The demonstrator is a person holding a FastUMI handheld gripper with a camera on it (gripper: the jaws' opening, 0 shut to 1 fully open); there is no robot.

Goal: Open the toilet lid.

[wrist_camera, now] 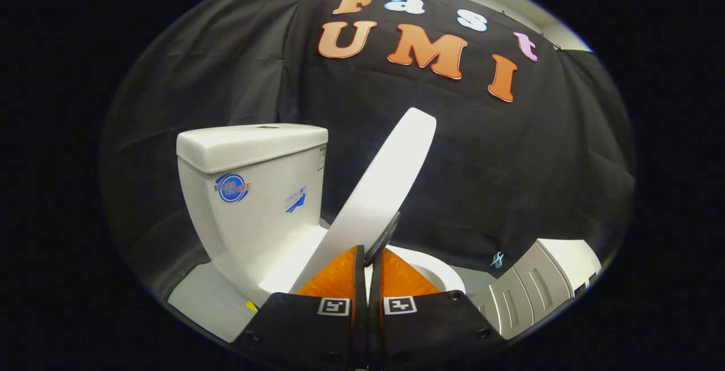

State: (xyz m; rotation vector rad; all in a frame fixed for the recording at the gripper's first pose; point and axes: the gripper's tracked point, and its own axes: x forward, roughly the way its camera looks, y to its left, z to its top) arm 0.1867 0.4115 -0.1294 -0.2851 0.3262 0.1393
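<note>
One white toilet [249, 235] stands against the black cloth wall [510, 190]. Its tank [249, 190] carries two stickers on the front. The lid [379, 190] is raised halfway, tilted between tank and bowl [436, 272], its edge pinched between the two fingers of the gripper [369, 260], which sit close together. One grey ribbed object [527, 291] lies beside the bowl, apart from it.

A white ceramic toilet [255, 212] stands on the pale floor [480, 279] beside a grey ribbed object [527, 291]. The gripper [368, 258] pinches its tilted lid [385, 190].
</note>
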